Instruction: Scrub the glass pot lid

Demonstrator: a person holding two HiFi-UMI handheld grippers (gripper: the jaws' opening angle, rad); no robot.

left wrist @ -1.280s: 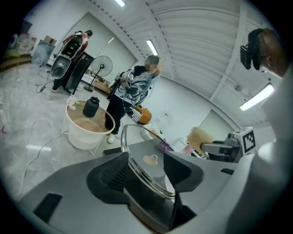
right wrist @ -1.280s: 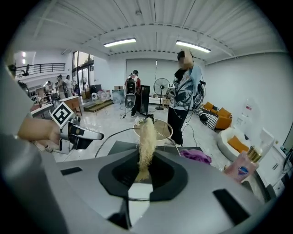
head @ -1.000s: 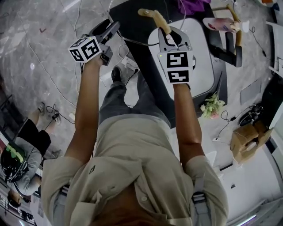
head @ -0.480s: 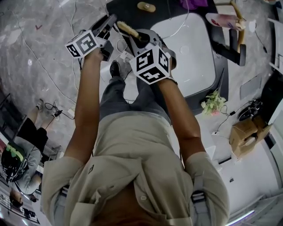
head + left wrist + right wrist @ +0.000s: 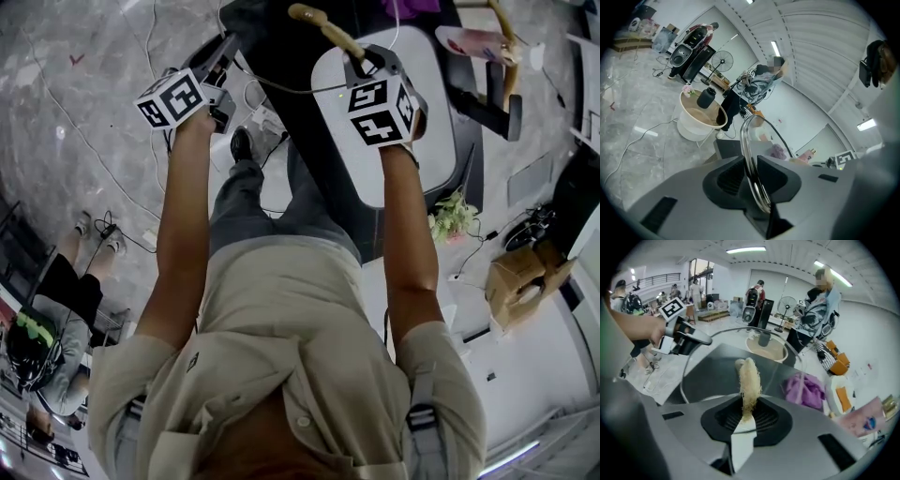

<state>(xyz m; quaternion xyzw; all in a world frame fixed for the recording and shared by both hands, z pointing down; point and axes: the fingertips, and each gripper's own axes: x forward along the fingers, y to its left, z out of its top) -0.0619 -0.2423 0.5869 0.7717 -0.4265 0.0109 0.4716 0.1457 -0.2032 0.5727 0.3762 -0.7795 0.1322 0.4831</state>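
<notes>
Our left tongs (image 5: 751, 177) are closing on the rim of the glass pot lid (image 5: 748, 136), held edge-on in the air. Only the right gripper view shows most of its round pane. Right of the lid, our right tongs (image 5: 747, 417) clamp the scrub brush (image 5: 748, 378), fibres near the glass.

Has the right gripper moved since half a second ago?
Yes. The right gripper, holding the brush, has swung to the right: it was at the white tabletop's left edge and is now over it.
</notes>
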